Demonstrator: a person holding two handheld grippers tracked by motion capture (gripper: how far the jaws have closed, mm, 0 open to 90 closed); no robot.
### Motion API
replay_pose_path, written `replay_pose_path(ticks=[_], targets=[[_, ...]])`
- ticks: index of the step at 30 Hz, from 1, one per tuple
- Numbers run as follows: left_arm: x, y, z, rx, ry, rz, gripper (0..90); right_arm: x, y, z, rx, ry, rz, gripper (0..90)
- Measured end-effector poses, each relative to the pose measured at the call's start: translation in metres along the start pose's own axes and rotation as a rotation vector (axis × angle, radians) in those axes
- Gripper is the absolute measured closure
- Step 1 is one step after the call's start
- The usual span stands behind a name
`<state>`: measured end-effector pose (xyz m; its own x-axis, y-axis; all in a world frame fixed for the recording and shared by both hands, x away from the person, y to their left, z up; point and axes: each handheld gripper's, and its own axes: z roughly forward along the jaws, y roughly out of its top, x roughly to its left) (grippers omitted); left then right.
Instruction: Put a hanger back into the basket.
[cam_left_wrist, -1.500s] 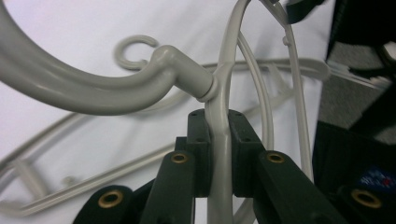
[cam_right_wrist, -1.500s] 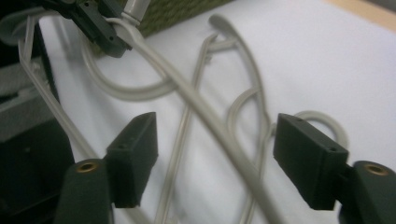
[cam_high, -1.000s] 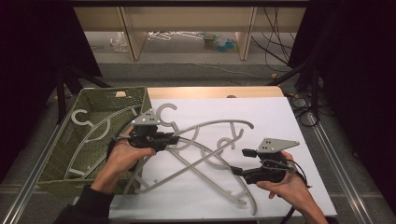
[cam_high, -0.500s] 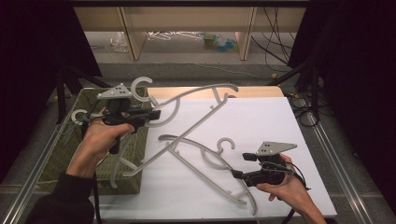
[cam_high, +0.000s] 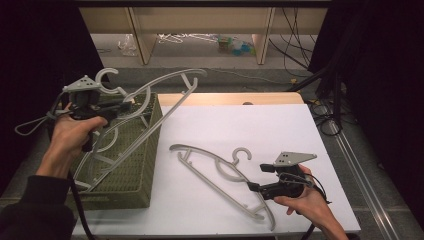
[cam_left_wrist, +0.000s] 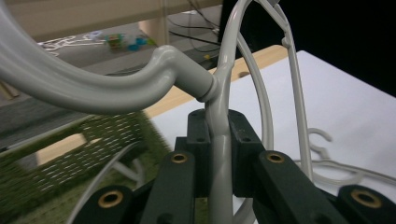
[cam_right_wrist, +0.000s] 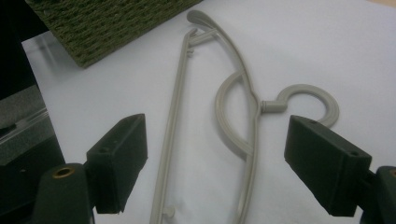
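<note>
Grey hanger clamped in left tongs, lower end cut off; right tongs wide.

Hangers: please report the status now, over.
Left gripper shut on lifted hanger over green basket. Right gripper open above hanger on table. Path clear.

- The left tool sat at the upper left of the high view, held level in the left hand, its jaws clamped shut.
- The right tool sat at the lower right, gripped by the right hand, jaws spread wide apart.
</note>
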<state>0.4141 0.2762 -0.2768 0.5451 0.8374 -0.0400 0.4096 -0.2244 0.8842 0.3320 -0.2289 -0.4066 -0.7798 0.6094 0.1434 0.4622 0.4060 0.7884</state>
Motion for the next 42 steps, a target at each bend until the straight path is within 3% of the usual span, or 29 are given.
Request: replay_pose_path(ticks=[5,7,10,22,30,42], targets=[[0.022,-0.011,-0.003,0.014,0.072,-0.001,80.9,-0.001,-0.001,0.001,0.003,0.001,0.002,22.0],[0.028,-0.016,-0.002,0.036,0.081,0.002,80.8,-0.001,-0.001,0.002,0.004,0.002,0.005,22.0],[0.039,-0.023,0.000,0.038,0.103,0.000,80.9,-0.001,-0.002,0.004,0.010,0.007,-0.009,22.1],[0.074,-0.047,-0.006,0.039,0.173,-0.013,80.9,-0.001,-0.004,0.008,0.028,0.017,0.011,22.2],[0.088,-0.067,-0.011,0.068,0.203,-0.029,80.9,-0.003,-0.005,0.008,0.024,0.016,0.007,22.1],[0.097,-0.081,-0.013,0.112,0.244,-0.034,80.9,-0.004,-0.005,0.008,0.025,0.019,0.015,22.0]])
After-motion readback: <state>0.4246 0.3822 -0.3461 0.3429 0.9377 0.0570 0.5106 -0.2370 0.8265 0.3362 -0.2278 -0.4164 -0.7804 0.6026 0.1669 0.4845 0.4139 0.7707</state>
